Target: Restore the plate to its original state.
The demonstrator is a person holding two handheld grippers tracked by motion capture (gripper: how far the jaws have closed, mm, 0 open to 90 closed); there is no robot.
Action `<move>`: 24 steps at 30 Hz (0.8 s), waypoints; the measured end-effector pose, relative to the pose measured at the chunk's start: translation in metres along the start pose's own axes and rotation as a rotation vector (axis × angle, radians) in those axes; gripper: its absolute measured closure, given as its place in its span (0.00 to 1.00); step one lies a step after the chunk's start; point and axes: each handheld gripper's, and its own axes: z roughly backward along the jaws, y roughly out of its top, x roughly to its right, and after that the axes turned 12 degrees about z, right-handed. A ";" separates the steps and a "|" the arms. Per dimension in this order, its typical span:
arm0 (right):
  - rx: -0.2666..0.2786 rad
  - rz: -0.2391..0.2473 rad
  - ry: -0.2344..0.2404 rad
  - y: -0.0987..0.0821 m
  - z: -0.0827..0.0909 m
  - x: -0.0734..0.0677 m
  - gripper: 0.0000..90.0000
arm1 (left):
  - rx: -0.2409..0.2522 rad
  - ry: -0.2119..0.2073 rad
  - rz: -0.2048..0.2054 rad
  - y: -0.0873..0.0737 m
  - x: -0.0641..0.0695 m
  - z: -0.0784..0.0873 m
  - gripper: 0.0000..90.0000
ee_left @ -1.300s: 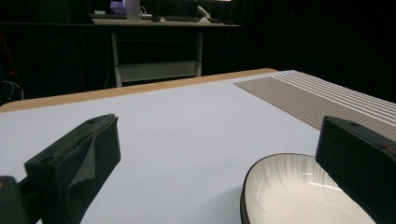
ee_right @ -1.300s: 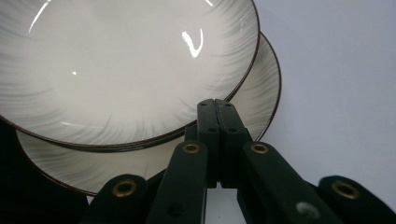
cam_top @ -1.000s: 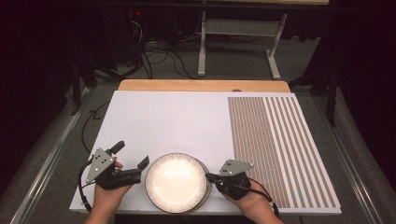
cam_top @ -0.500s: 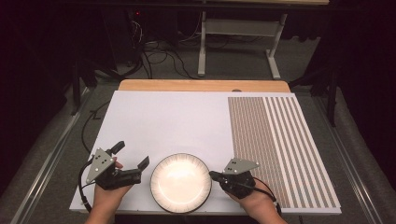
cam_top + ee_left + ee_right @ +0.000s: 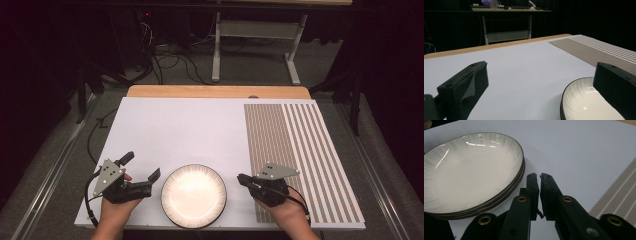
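Since a second ago my right tongs (image 5: 241,178) have backed off to the right, away from the stack of shallow white plates with dark rims (image 5: 193,195), so a strip of bare white worktop (image 5: 180,125) now lies between their tips and the nearest rim, where a moment earlier they sat right against that edge. Their jaws stand pressed almost together with only a thin slit between the pads and nothing caught in it; they have just eased apart a hair, which the right gripper view shows as a narrow dark gap above the plates' rims (image 5: 522,170). I judge that the right side has let go of the stack or finished nudging it, and that the plates are now set where they should rest: near the front edge of the worktop, roughly midway between my two hands, well left of the brown striped mat (image 5: 300,150). My right hand (image 5: 280,207) lies low at the near edge, with the tongs level and pointing left towards the plates. My left hand (image 5: 117,207) has kept its place, resting at the near left, its tongs (image 5: 141,167) spread wide and aimed far and slightly right; in the left gripper view the right jaw hangs just over the plates' rim (image 5: 574,86), with nothing gripped.
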 end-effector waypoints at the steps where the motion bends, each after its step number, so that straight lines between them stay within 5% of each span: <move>1: 0.007 -0.018 -0.018 -0.002 0.006 0.005 0.93 | -0.004 0.002 -0.005 0.000 0.000 0.000 0.01; 10: 0.055 -0.050 -0.108 -0.012 0.029 0.024 0.73 | -0.012 0.001 -0.008 -0.001 0.000 -0.001 0.01; 18: 0.105 -0.052 -0.203 -0.021 0.046 0.033 0.43 | -0.021 0.003 -0.007 -0.001 -0.001 -0.002 0.01; 20: 0.124 -0.064 -0.242 -0.026 0.051 0.035 0.25 | -0.027 0.003 -0.008 -0.001 0.000 -0.002 0.01; 24: 0.154 -0.085 -0.269 -0.031 0.058 0.036 0.11 | -0.036 0.007 -0.009 -0.002 0.001 -0.003 0.00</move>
